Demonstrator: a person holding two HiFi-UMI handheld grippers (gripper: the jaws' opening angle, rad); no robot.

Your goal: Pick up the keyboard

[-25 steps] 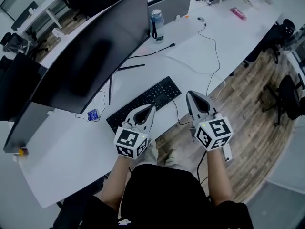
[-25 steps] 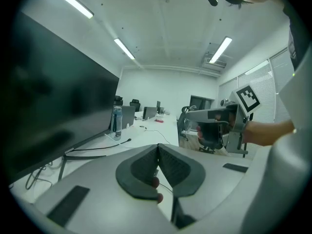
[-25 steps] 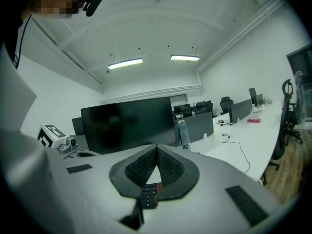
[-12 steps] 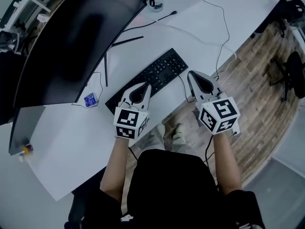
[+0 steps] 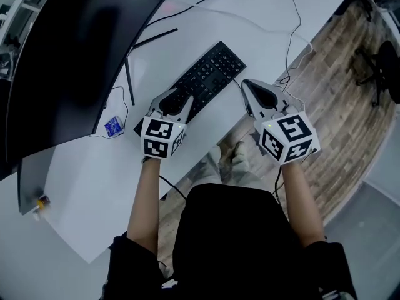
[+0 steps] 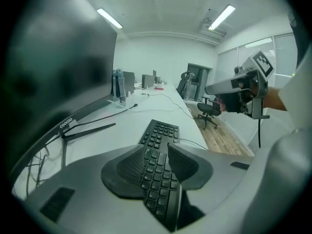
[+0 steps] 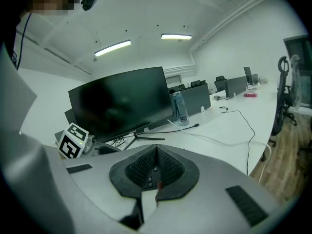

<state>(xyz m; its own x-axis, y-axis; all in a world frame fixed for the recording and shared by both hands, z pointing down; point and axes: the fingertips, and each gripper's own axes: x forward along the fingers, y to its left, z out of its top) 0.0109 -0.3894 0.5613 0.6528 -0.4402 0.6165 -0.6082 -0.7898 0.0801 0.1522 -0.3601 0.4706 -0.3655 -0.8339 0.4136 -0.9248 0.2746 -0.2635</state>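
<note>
The left hand-held gripper (image 5: 170, 100) tilts down over the near-left end of the keyboard (image 5: 209, 74), which lies on the white worktop (image 5: 256, 24). Its jaws are narrowly apart, having just been opening, and the keys show between them. The right hand-held gripper (image 5: 255, 91), jaws together, hangs near the keyboard's right end. Both sit lower than a second ago.

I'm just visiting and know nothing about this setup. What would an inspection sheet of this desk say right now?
Surface: white desk, keyboard near its front edge.
Job's things: black keyboard, lying flat, not lifted.
Clutter: curved monitor; small blue item near it.
Grippers: left gripper jaws have just been opening, keyboard's near end in the gap, not clamped; right gripper jaws together, empty.
Cables: thin cable running to the desk edge.
Surroundings: wooden floor, office chair.
</note>
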